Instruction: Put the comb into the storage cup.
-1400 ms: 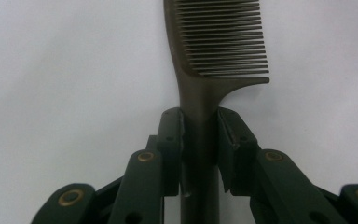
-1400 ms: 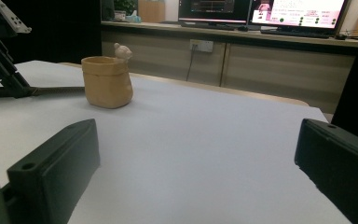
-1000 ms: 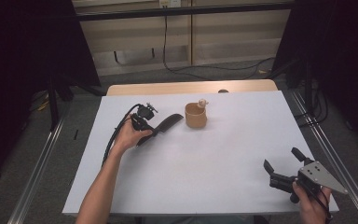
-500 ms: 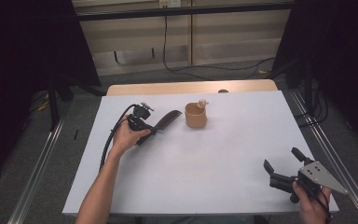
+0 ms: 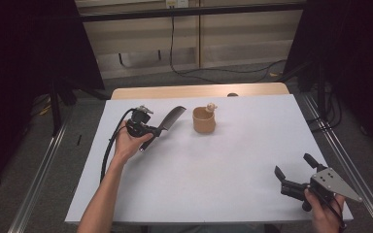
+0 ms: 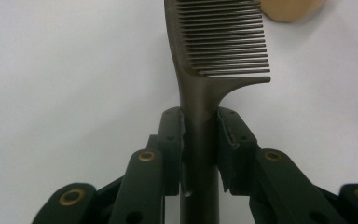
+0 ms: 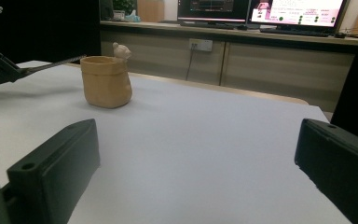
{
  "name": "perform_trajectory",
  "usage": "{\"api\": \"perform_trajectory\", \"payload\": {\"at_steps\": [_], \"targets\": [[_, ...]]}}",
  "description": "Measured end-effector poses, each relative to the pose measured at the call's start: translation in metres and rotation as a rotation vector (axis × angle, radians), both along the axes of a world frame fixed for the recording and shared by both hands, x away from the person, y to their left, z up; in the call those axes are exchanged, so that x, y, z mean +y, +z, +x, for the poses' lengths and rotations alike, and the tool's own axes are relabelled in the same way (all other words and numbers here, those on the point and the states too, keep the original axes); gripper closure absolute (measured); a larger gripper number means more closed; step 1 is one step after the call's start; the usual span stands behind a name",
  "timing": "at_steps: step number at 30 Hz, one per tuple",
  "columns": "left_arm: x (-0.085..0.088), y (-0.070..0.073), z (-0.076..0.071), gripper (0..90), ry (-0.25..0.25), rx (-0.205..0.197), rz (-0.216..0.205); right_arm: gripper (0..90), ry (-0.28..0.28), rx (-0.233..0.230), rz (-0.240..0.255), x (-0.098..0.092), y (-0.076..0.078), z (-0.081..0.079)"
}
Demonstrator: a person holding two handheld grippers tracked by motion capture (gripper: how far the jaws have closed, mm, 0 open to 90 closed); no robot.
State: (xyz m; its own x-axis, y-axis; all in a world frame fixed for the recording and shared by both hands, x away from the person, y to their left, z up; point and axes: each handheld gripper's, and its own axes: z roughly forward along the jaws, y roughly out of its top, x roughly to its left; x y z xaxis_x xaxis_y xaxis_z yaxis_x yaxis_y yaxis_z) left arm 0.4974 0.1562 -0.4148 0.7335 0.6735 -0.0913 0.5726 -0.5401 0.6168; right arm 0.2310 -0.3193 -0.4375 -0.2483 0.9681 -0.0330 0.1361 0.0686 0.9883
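Carry step, by my reading: left gripper point(image 5: 151, 132) fingers point(image 6: 172, 140) clamp the comb point(image 5: 170, 119) by its handle above the desk point(image 5: 233, 160), left of the cup point(image 5: 204, 121); right gripper point(image 5: 294, 172) idles with fingers wide; next move needs the comb aimed at the cup mouth.

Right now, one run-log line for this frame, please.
left tongs: shut on comb handle | comb: lifted, pointing toward cup | right tongs: open, empty, near table corner
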Motion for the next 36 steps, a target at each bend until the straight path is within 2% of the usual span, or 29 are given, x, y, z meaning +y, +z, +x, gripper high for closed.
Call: {"api": "perform_trajectory", "payload": {"at_steps": [9, 10, 13, 14, 15, 17, 18, 21, 23, 25, 26, 28, 29, 30, 32, 34, 35, 36], "targets": [[0.004, 0.004, -0.006, 72.8, 0.034, -0.047, -0.052, 0.0, -0.001, -0.002, 0.001, 0.0, 0.0, -0.001], [0.006, 0.005, -0.006, 72.8, 0.037, -0.069, -0.058, 0.0, -0.002, -0.004, 0.001, 0.0, 0.0, -0.001], [0.009, 0.006, -0.008, 72.8, 0.04, -0.071, -0.073, 0.0, -0.004, -0.005, 0.004, 0.0, 0.0, -0.001], [0.011, 0.007, -0.009, 72.8, 0.044, -0.093, -0.091, 0.0, -0.004, -0.006, 0.004, 0.0, 0.0, -0.001], [0.012, 0.008, -0.011, 72.8, 0.048, -0.098, -0.113, 0.0, -0.004, -0.006, 0.004, 0.0, 0.0, -0.001], [0.013, 0.009, -0.011, 72.8, 0.046, -0.104, -0.119, 0.0, -0.003, -0.006, 0.003, 0.0, 0.0, -0.001], [0.013, 0.01, -0.014, 72.8, 0.046, -0.12, -0.126, 0.0, -0.001, -0.006, 0.003, 0.0, 0.001, -0.001], [0.013, 0.01, -0.015, 72.8, 0.037, -0.135, -0.122, 0.0, 0.001, -0.007, 0.002, 0.0, 0.001, -0.002], [0.014, 0.01, -0.017, 72.8, 0.039, -0.149, -0.154, 0.0, -0.001, -0.007, 0.003, 0.0, 0.001, -0.002], [0.015, 0.011, -0.018, 72.8, 0.037, -0.159, -0.154, 0.0, -0.001, -0.005, 0.004, -0.001, 0.001, -0.002], [0.016, 0.012, -0.019, 72.8, 0.041, -0.182, -0.169, 0.0, -0.001, -0.006, 0.005, 0.0, 0.001, -0.002], [0.017, 0.013, -0.021, 72.8, 0.042, -0.189, -0.185, 0.0, -0.001, -0.008, 0.003, 0.0, 0.001, -0.002], [0.017, 0.013, -0.021, 72.8, 0.042, -0.189, -0.185, 0.0, -0.001, -0.008, 0.003, 0.0, 0.001, -0.002], [0.017, 0.014, -0.022, 72.8, 0.049, -0.207, -0.173, 0.0, 0.002, -0.008, -0.001, 0.0, 0.001, -0.003], [0.019, 0.015, -0.023, 72.8, 0.041, -0.229, -0.183, 0.0, -0.001, -0.006, 0.001, 0.0, 0.001, -0.003], [0.019, 0.016, -0.025, 72.8, 0.047, -0.238, -0.22, 0.0, 0.001, -0.007, 0.002, 0.0, 0.001, -0.003], [0.019, 0.016, -0.025, 72.8, 0.047, -0.238, -0.22, 0.0, 0.001, -0.007, 0.002, 0.0, 0.001, -0.003], [0.02, 0.017, -0.025, 72.8, 0.044, -0.262, -0.23, 0.0, 0.003, -0.008, 0.0, 0.0, 0.001, -0.003]]}}
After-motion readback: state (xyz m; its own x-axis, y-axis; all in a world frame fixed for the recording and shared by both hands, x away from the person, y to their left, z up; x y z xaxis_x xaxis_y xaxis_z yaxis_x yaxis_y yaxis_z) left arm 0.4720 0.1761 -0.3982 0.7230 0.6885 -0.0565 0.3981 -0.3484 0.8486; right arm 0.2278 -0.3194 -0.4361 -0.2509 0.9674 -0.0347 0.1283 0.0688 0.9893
